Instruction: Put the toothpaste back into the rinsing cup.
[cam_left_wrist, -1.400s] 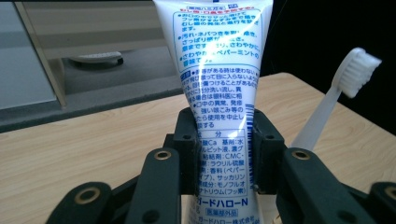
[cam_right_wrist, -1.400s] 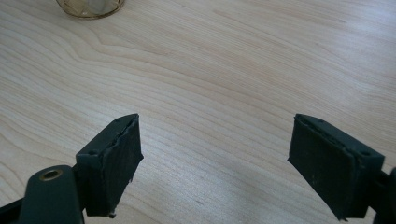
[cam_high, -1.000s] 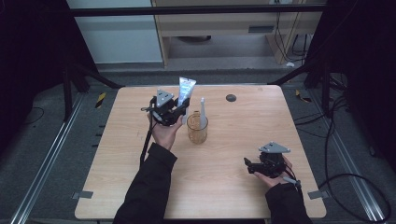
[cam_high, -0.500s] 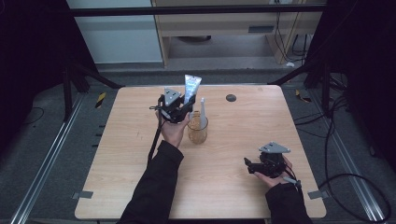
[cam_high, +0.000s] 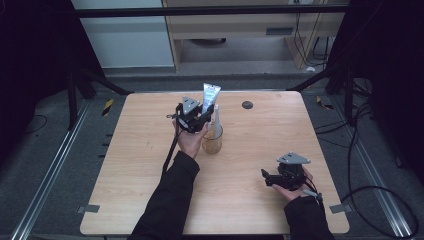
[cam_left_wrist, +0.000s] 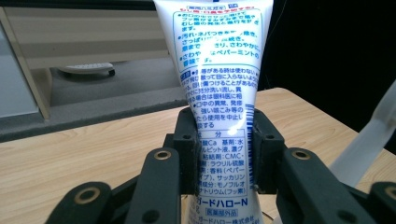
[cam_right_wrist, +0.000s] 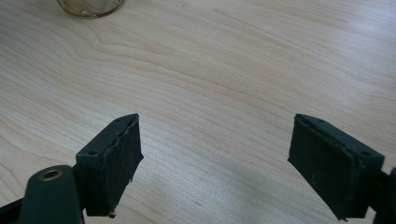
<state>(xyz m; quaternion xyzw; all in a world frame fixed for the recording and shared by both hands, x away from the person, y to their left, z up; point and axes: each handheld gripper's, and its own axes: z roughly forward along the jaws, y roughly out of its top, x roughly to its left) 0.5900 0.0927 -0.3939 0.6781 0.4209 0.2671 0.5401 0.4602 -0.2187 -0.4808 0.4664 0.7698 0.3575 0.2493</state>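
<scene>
— Where do we find the tube (cam_left_wrist: 219, 93)?

— We record the white tube (cam_high: 210, 94), printed in blue, upright and clamped between the jaws of the left gripper (cam_high: 199, 119). In the left gripper view the two black pads press on its lower half from either side; the flat crimped end stands uppermost. It hangs just above the amber glass cup (cam_high: 212, 141), which stands on the surface (cam_high: 140, 165) a little far of centre.

— Anything in the cup?

— We note a pale, translucent handle (cam_high: 217, 116) rising from it, leaning slightly; we cannot tell what item it belongs to.

— And the other hand?

— The right gripper (cam_high: 269, 178) rests low at the near right of the surface, well apart from the cup. In its own view (cam_right_wrist: 217, 163) the jaws stand wide, with bare wood between them and the cup's base (cam_right_wrist: 91, 6) at the far edge.

— Anything further?

— A small dark disc (cam_high: 247, 105) lies at the far side, right of the tube.
</scene>
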